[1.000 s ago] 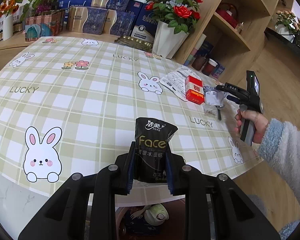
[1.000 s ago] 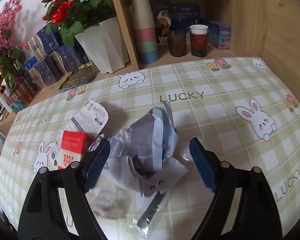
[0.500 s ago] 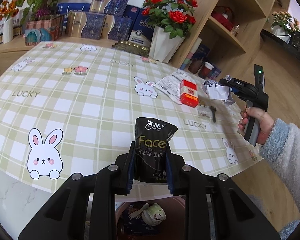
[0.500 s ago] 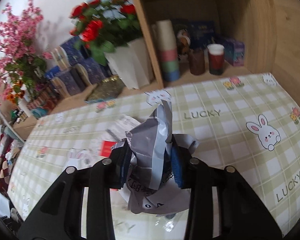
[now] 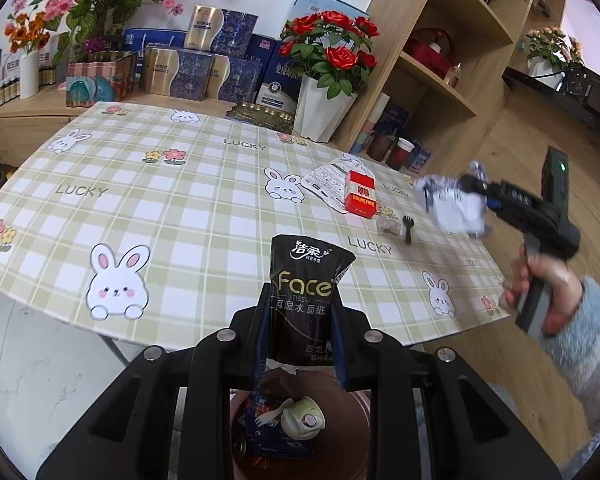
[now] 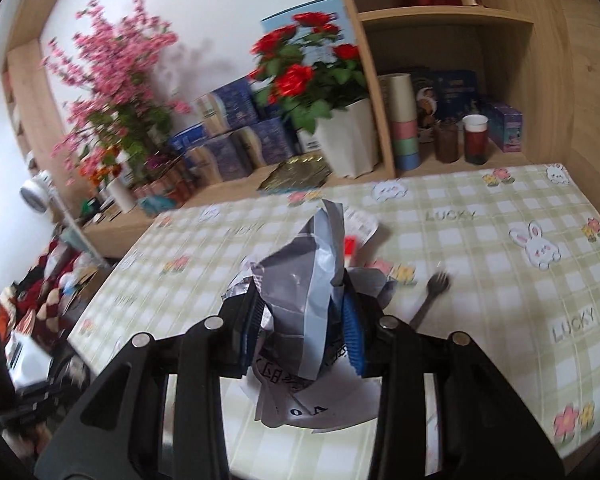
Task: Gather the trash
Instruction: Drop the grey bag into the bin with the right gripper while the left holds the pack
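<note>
Green-checked tablecloth (image 5: 204, 216) printed with rabbits, flowers and "LUCKY", spread over a table that fills the middle of both views. Wooden shelving (image 5: 440, 60) at upper right; white pot of red roses (image 5: 324, 96) at the table's far edge; blue and gold boxes (image 5: 204, 68) and pink blossoms (image 6: 108, 80) at upper left. Pale marble-like floor at lower left of the left wrist view, wood flooring at right.

Left gripper (image 5: 300, 320), lower centre: clamped on a black "Face" tissue packet (image 5: 306, 300), held upright off the table's near edge, directly above a brown bin (image 5: 340, 420) with scraps inside.

Right gripper (image 6: 304, 316), lower centre of its own view: closed on a crumpled grey and white plastic bag (image 6: 304, 288), lifted clear of the cloth; same bag (image 5: 452, 208) at centre right of the left wrist view, blurred, over the table's right edge.

On the cloth, right of centre: red carton (image 5: 360, 198) lying on a printed white wrapper (image 5: 326, 182); small crumpled clear wrapper (image 5: 388, 228) and black plastic fork (image 5: 407, 229) just beside it.
</note>
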`<action>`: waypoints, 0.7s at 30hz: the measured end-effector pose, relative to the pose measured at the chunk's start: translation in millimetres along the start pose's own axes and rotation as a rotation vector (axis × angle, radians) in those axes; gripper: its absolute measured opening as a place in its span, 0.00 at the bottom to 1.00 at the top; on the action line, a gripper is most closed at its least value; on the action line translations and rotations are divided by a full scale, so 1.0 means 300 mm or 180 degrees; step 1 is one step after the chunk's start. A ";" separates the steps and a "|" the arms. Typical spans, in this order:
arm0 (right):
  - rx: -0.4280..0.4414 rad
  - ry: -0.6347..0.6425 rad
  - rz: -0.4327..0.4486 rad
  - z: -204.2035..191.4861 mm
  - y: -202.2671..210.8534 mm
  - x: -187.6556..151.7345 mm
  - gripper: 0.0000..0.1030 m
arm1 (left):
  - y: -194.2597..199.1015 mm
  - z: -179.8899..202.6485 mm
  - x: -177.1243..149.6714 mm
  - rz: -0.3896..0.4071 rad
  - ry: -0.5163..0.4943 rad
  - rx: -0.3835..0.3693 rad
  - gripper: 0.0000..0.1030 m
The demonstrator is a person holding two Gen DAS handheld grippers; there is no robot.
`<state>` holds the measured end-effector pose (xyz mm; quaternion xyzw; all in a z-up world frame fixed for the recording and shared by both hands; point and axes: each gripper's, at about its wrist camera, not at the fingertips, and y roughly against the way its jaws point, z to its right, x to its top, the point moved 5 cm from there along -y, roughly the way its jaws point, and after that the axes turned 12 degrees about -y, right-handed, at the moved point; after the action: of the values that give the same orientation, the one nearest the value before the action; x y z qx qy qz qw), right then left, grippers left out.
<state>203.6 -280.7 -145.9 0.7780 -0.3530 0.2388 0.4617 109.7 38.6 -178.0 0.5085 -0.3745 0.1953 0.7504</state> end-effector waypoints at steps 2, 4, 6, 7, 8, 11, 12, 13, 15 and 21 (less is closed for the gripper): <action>0.0042 0.0024 -0.0077 -0.021 0.027 -0.065 0.37 | 0.028 0.003 -0.016 0.0013 -0.0006 0.0010 0.25; 0.0096 0.0050 -0.0165 -0.045 0.050 -0.139 0.37 | 0.057 0.006 -0.034 0.0029 -0.0013 0.0019 0.25; 0.0150 0.0078 -0.0267 -0.071 0.066 -0.217 0.37 | 0.083 0.007 -0.055 0.0034 -0.0014 0.0030 0.25; 0.0172 0.0093 -0.0326 -0.082 0.070 -0.255 0.37 | 0.090 0.006 -0.061 0.0033 -0.0010 0.0032 0.25; 0.0192 0.0129 -0.0410 -0.097 0.070 -0.301 0.37 | 0.097 0.007 -0.069 0.0031 -0.0004 0.0035 0.25; 0.0186 0.0308 -0.0591 -0.135 0.062 -0.404 0.37 | 0.124 0.006 -0.098 0.0018 0.0007 0.0043 0.25; 0.0200 0.0343 -0.0659 -0.147 0.058 -0.435 0.37 | 0.130 0.006 -0.106 0.0016 0.0006 0.0044 0.25; 0.0212 0.0366 -0.0710 -0.155 0.056 -0.460 0.37 | 0.135 0.005 -0.111 0.0015 0.0006 0.0043 0.25; 0.0243 0.0442 -0.0861 -0.183 0.046 -0.532 0.37 | 0.149 0.003 -0.127 0.0018 0.0006 0.0043 0.25; 0.0248 0.0554 -0.1380 -0.231 -0.019 -0.763 0.37 | 0.153 -0.007 -0.171 -0.0025 0.0069 0.0027 0.25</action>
<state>59.1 -142.1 -276.9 0.8292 -0.1271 0.2136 0.5006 46.5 63.6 -189.2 0.5110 -0.3636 0.1994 0.7530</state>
